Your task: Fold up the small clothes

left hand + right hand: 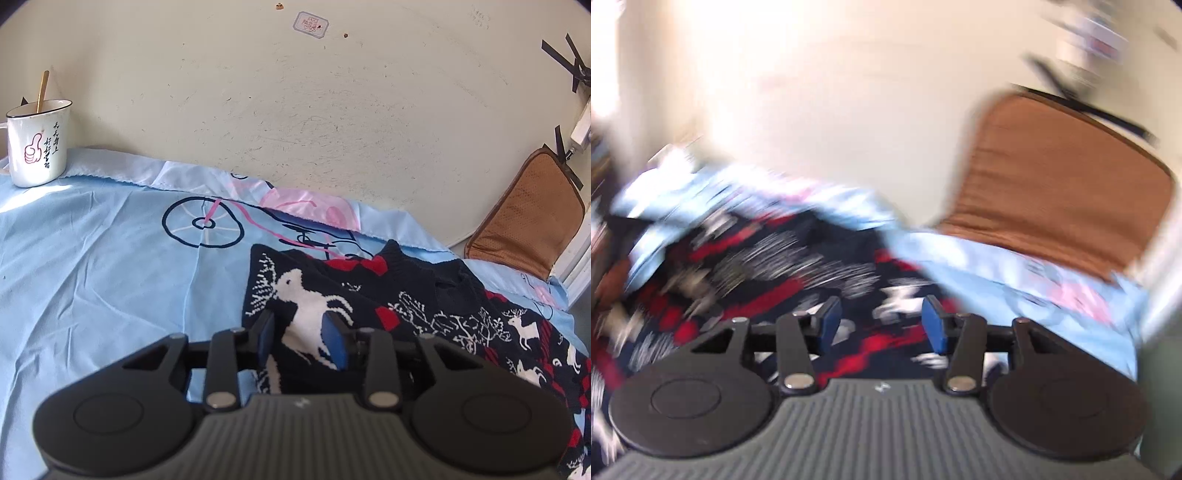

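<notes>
A mug point(37, 144) with a spoon point(42, 91) stands at the far left corner of the sheet point(92, 258), well apart from the work area, so it does not obstruct folding. The sheet covers the surface and gives a flat base.

The sweater point(369, 317), dark with white deer and red bands, lies on the right half of the sheet, near the wall point(295, 110). It appears partly bunched toward the collar, not yet a finished fold.

The left gripper point(303, 338) sits low over the sweater's left edge. Its jaws stand apart with knit showing between them; no fabric is pinched. The position suits a grasp at that edge.

The right wrist view is heavily blurred. The right gripper point(882, 325) is over the sweater's right part, jaws wide apart, holding nothing. A brown cushion point(1060, 181) leans on the wall at the right, beside the sheet's far edge.
</notes>
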The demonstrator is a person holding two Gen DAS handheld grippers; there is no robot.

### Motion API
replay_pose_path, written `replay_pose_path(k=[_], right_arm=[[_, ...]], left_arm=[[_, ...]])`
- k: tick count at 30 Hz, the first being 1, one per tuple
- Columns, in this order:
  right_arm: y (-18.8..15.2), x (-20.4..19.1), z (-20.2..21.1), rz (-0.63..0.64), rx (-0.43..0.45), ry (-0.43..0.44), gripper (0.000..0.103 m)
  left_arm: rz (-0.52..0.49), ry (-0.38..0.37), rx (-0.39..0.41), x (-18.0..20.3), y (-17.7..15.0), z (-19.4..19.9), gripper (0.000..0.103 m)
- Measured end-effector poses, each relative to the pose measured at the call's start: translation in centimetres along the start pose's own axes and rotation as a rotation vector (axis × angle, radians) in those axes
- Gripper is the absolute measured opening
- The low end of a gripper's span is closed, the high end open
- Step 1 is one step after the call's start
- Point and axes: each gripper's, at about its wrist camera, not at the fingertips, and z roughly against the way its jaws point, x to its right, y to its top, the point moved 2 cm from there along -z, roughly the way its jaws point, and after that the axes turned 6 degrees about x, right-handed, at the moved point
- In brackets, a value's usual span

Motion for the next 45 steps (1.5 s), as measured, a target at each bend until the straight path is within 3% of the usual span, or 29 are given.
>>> replay_pose_path(k=[2, 5, 11, 16, 18, 19, 20, 24, 27, 31, 32, 34, 36, 37, 38, 39, 41, 43, 45], right_arm=[[0.0, 2.9, -1.2, -0.154, -0.024, -0.073, 0.052], [-1.5, 4.1, -2.5, -0.244, -0.076, -0.044, 0.052], [-3.1, -0.9, -5.3, 0.000, -0.151, 0.055, 0.052], [-4.5, -3.4, -7.8, 0.246, -0.189, 0.063, 0.052], [-5.1, -3.7, -8.5, 0.285, -0.193, 0.082, 0.044], [-5.1, -3.8, -8.4, 0.277, -0.205, 0.122, 0.015], [-5.0, -4.1, -8.3, 0.278, -0.217, 0.137, 0.003], [-3.4, -5.6, -6.5, 0.379, -0.127, 0.076, 0.002], [-0.7, -4.7, -6.5, 0.401, -0.025, -0.037, 0.003], [1.6, -2.9, -7.9, 0.319, 0.042, -0.102, 0.003], [1.7, -2.5, -8.4, 0.283, 0.034, -0.087, 0.003], [1.3, -1.9, -9.7, 0.162, -0.046, 0.043, 0.009], [0.5, -2.0, -10.8, 0.094, -0.123, 0.160, 0.023], [0.1, -2.1, -11.1, 0.090, -0.139, 0.189, 0.039], [-0.3, -2.3, -11.3, 0.093, -0.150, 0.220, 0.054], [-0.8, -2.7, -11.3, 0.096, -0.157, 0.245, 0.058], [-1.4, -2.6, -11.4, 0.094, -0.184, 0.269, 0.060], [-2.4, -3.0, -11.3, 0.092, -0.240, 0.294, 0.058], [-3.5, -3.7, -10.9, 0.137, -0.260, 0.285, 0.036]], left_arm=[[0.003, -0.005, 0.000, 0.0, 0.0, 0.1, 0.033], [0.007, -0.011, -0.004, 0.0, 0.1, 0.2, 0.033], [0.000, -0.007, -0.009, 0.1, 0.0, 0.1, 0.031], [-0.039, 0.011, -0.011, 0.5, -0.1, 0.1, 0.019], [-0.045, 0.017, -0.013, 0.5, -0.1, 0.0, 0.009], [-0.042, 0.019, -0.014, 0.4, -0.1, 0.0, 0.004], [-0.037, 0.022, -0.015, 0.3, -0.1, 0.0, 0.004], [-0.001, 0.033, 0.019, -0.4, 0.4, 0.5, 0.003], [0.016, 0.044, 0.053, -0.6, 0.7, 1.0, 0.003], [0.010, 0.058, 0.047, -0.7, 0.7, 0.7, 0.003], [0.011, 0.051, 0.032, -0.7, 0.6, 0.5, 0.003], [0.014, 0.023, 0.010, -0.6, 0.4, 0.2, 0.005], [0.003, -0.001, 0.009, -0.2, 0.3, 0.4, 0.013], [-0.004, -0.012, 0.013, 0.0, 0.2, 0.6, 0.024], [-0.011, -0.021, 0.015, 0.2, 0.2, 0.7, 0.028], [-0.021, -0.032, 0.015, 0.4, 0.1, 0.7, 0.031], [-0.036, -0.044, 0.005, 0.8, 0.0, 0.6, 0.031], [-0.052, -0.044, -0.005, 1.1, -0.2, 0.5, 0.024], [-0.063, -0.041, -0.013, 1.2, -0.3, 0.3, 0.003]])
